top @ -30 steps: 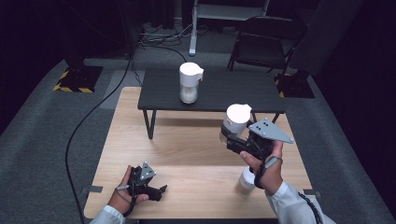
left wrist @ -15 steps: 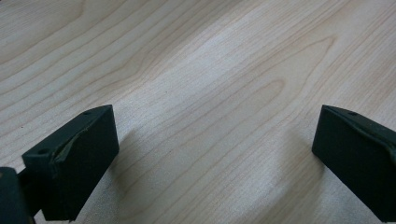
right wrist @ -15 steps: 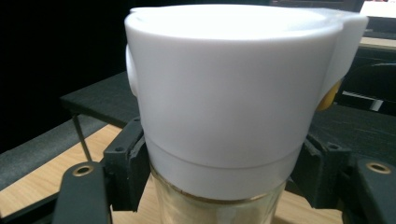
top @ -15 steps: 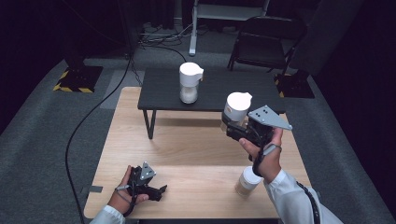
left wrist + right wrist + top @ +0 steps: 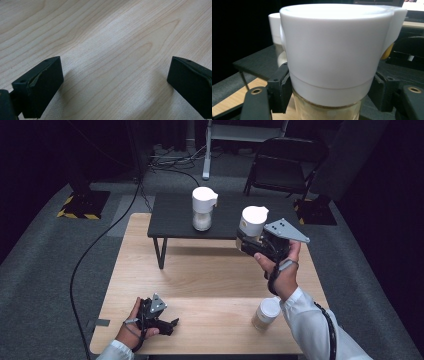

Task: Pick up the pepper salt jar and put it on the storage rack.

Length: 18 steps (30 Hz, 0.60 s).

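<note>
Bright overhead light on the wooden table (image 5: 210, 285) — dark, perhaps underexposed surroundings, soft shadows, slight blur.

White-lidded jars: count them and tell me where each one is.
2. One jar stands on the black side table; the other jar is held in the right gripper near that table's front edge.

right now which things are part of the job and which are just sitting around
In use:
- right gripper, shut on the white-lidded jar, held up
- black side table
- second white-lidded jar on it

Idle:
- left gripper, open
- paper cup
- folding chair
</note>
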### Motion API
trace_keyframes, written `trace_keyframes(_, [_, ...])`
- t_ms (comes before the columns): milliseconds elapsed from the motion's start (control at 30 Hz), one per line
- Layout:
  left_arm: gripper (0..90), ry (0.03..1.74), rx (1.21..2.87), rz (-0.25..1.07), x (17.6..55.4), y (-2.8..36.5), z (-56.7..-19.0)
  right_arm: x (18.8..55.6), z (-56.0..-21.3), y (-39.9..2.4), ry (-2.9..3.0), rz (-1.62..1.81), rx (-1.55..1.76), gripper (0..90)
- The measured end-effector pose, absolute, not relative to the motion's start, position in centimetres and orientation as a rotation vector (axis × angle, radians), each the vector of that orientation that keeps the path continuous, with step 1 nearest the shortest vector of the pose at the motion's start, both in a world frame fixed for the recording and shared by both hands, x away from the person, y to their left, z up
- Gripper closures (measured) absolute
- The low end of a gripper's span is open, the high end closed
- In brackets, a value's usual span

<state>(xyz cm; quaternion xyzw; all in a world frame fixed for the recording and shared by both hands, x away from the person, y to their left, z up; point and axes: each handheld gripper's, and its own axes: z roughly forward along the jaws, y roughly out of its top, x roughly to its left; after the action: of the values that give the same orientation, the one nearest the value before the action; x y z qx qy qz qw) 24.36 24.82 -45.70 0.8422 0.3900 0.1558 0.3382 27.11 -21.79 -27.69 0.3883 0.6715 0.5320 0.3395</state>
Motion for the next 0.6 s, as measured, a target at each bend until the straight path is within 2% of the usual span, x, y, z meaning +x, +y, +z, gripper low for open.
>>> trace_keyframes(600, [0.4,1.017,2.194,0.406,24.4,24.8,-45.7,32.0,-27.2,-20.9,1.715,1.377,1.054,29.7])
